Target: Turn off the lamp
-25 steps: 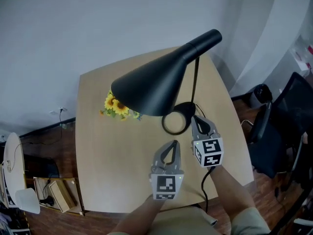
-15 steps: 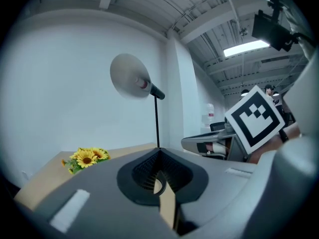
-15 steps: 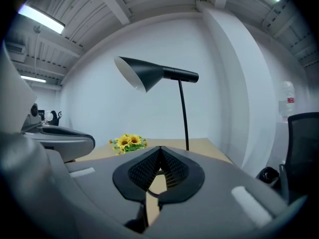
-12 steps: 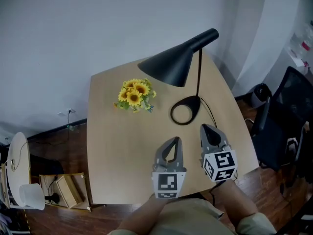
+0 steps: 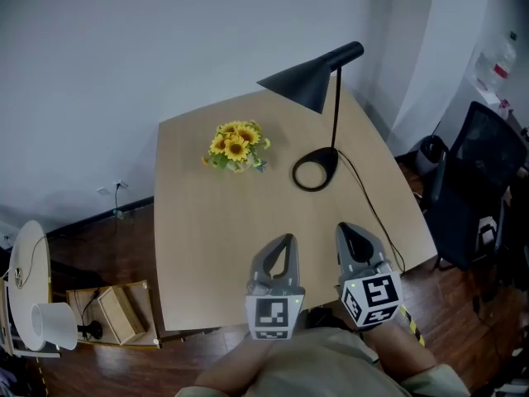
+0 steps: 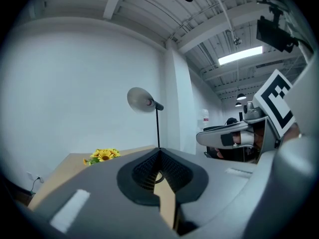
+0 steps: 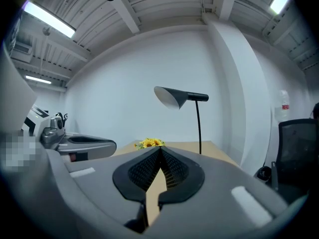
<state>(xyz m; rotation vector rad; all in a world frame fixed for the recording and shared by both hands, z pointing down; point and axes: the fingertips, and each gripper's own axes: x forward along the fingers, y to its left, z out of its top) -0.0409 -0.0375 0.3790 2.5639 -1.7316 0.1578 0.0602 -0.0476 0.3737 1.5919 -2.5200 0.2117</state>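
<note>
A black lamp stands at the table's far right: cone shade point(image 5: 307, 81), thin stem point(image 5: 336, 110), ring base point(image 5: 315, 172). Its cord point(image 5: 374, 213) trails to the right front edge. From these views I cannot tell whether it is lit. My left gripper point(image 5: 286, 241) and right gripper point(image 5: 345, 231) hover side by side over the near edge, well short of the base, both shut with nothing in them. The left gripper view shows the shade point(image 6: 139, 98) far ahead of the shut left gripper point(image 6: 159, 156). In the right gripper view the shade point(image 7: 170, 96) is above the shut right gripper point(image 7: 160, 153).
A bunch of sunflowers point(image 5: 236, 145) lies on the wooden table point(image 5: 207, 222) left of the lamp. A black office chair point(image 5: 475, 176) and a dark bin point(image 5: 430, 151) stand on the floor to the right. A wooden box point(image 5: 107, 313) sits on the floor at the left.
Both grippers have drawn back from beside the lamp base to the near table edge. The head view has pulled away, so the lamp looks smaller and farther.
</note>
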